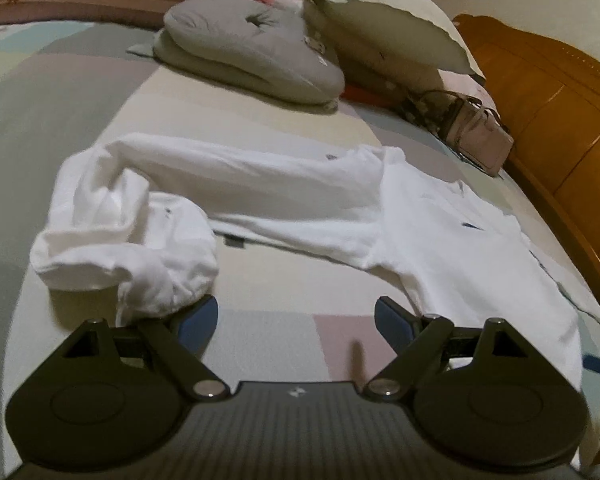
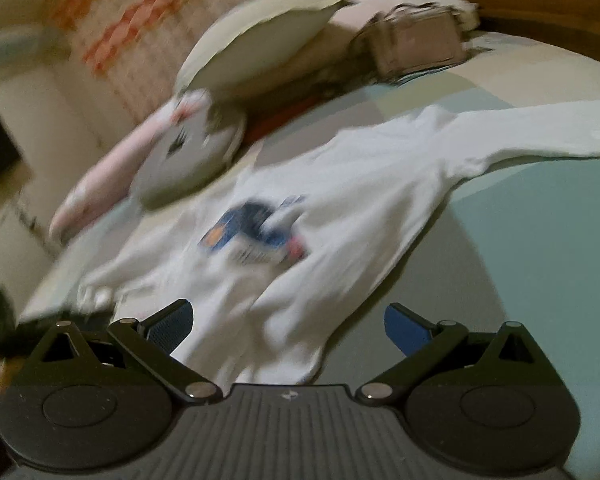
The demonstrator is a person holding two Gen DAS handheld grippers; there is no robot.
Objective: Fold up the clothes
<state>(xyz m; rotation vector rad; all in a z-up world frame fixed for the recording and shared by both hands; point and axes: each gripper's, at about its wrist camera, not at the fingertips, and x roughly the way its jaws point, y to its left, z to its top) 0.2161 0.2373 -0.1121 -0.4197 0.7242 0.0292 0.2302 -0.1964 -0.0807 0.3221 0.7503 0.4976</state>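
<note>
Black tongs (image 1: 296,316) with blue pads (image 1: 198,320), silver pivot screws, ribbed grey body.

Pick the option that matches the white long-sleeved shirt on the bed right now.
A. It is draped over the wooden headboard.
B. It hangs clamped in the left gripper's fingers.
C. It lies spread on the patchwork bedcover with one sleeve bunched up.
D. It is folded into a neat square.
C: the white long-sleeved shirt lies on the patchwork bedcover, its sleeve end crumpled in a heap, and the left gripper holds nothing.
</note>
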